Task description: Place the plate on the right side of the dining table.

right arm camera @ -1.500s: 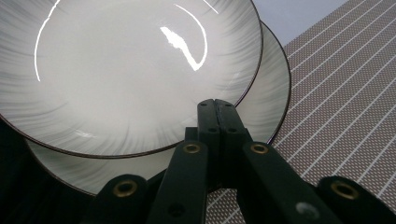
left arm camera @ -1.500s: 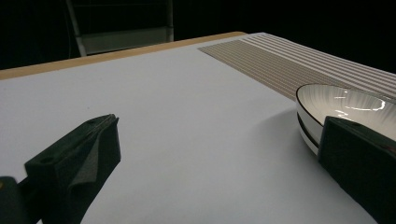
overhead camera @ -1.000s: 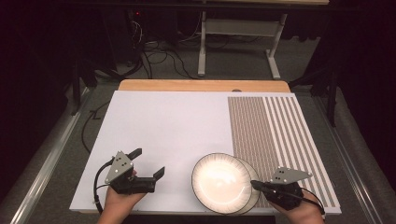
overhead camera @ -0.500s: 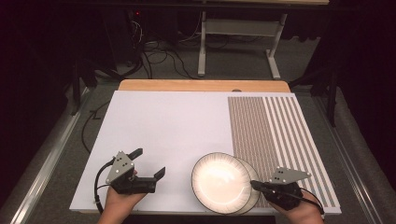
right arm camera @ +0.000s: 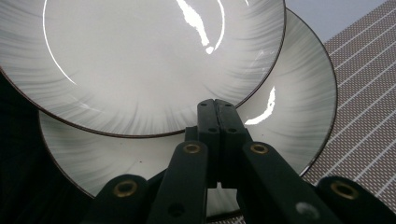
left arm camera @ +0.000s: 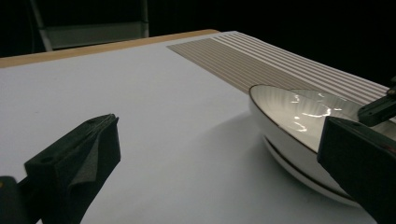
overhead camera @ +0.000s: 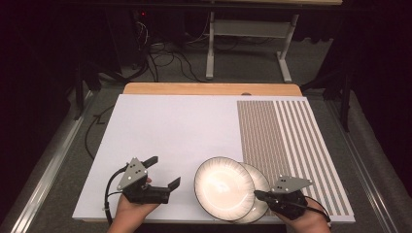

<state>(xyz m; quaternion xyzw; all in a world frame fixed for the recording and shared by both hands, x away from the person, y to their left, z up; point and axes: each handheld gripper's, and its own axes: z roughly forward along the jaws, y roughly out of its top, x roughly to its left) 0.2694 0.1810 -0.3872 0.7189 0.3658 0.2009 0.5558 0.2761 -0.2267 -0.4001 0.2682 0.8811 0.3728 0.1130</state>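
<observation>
1. Nothing has shifted since the earlier frames: both hands and both plates sit where they were.
2. Nearest the person, the right gripper (overhead camera: 262,195) lies at the worktop's front edge with its jaws pressed flat together, nothing between them; their tips lie over the lower plate (overhead camera: 257,180), at the upper plate's rim.
3. Left of it, the left gripper (overhead camera: 163,171) is held over bare white worktop (overhead camera: 165,126), jaws wide apart and empty.
4. Between the two grippers, the upper plate (overhead camera: 224,187) lies stacked on the lower plate, offset leftward.
5. Farther back on the right, a striped mat (overhead camera: 286,141) covers the worktop; the lower plate's edge reaches it.
</observation>
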